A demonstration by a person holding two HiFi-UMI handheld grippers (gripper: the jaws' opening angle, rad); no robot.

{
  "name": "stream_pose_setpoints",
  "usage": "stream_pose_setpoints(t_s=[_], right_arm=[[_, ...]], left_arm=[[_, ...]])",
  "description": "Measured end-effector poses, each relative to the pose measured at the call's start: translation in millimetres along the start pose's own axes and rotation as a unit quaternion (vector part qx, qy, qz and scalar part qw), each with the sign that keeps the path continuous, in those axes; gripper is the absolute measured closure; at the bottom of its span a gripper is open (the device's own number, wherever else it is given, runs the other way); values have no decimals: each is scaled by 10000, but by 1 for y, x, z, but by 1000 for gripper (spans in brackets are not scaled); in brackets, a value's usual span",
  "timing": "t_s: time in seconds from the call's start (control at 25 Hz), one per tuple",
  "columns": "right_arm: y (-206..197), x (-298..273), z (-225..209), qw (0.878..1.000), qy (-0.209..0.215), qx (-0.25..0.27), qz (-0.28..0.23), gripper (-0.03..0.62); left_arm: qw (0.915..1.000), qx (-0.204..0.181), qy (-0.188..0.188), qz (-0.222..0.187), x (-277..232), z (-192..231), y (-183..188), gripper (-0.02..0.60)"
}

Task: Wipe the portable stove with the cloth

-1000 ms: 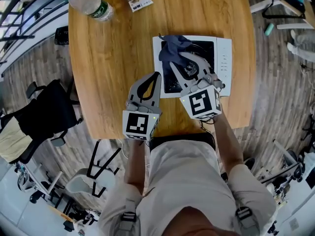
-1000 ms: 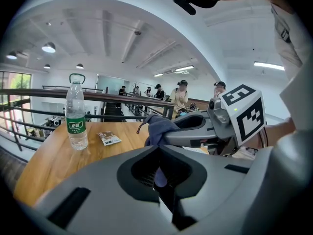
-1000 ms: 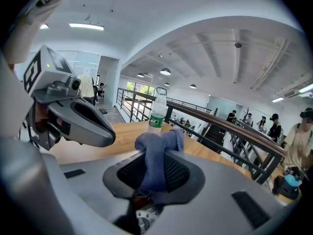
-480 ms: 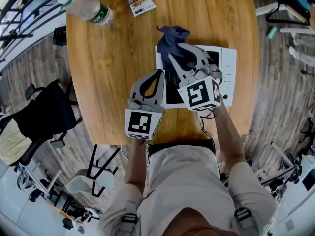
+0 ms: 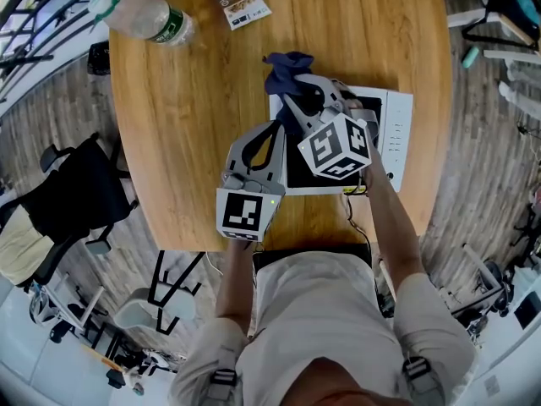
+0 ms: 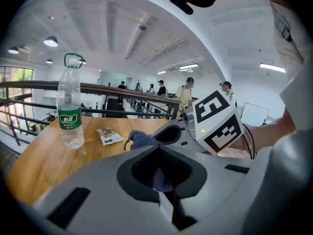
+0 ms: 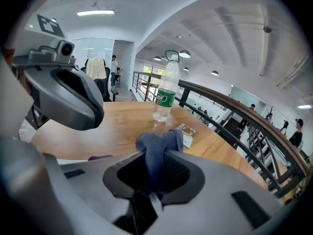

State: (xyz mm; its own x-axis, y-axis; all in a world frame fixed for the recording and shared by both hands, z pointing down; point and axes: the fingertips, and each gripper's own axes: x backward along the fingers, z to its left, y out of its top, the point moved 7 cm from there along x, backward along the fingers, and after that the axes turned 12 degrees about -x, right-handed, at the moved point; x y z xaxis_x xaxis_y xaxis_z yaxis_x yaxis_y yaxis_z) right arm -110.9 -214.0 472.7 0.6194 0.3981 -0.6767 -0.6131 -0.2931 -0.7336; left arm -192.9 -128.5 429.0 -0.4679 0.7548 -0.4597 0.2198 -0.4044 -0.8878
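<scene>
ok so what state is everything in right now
cloth: bunched, clamped by the right gripper, at the stove's far left corner
stove: flat on the table, partly hidden by the grippers
right gripper: shut on cloth
left gripper: shut, empty
bottle: upright
packet: lying flat

My left gripper (image 5: 272, 134) points forward, jaws closed together with nothing between them. Its marker cube (image 5: 245, 214) faces up near my chest, and my left forearm (image 5: 234, 269) runs straight out behind it. My right gripper (image 5: 292, 91) reaches farther forward and angles to the left, its tip just beyond the left one's, jaws pinched on the cloth (image 7: 155, 151). My right forearm (image 5: 390, 227) slants in from my side.
</scene>
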Motion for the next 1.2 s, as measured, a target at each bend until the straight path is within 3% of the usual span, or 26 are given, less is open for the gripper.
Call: stream_pose_setpoints(t_s=[0.2,0.36,1.2], right_arm=[[1,-7,-5,9990,342,-166,237,505],[-21,-8,-11,9975,206,-41,677,507],[-64,26,-47,9929,-72,-852,833,507]], left_arm=[[10000,59,-1,52,-5,0,-3,566],[9999,65,-44,98,-8,-2,-3,567],[9996,-56,-207,170,-18,-22,0,567]])
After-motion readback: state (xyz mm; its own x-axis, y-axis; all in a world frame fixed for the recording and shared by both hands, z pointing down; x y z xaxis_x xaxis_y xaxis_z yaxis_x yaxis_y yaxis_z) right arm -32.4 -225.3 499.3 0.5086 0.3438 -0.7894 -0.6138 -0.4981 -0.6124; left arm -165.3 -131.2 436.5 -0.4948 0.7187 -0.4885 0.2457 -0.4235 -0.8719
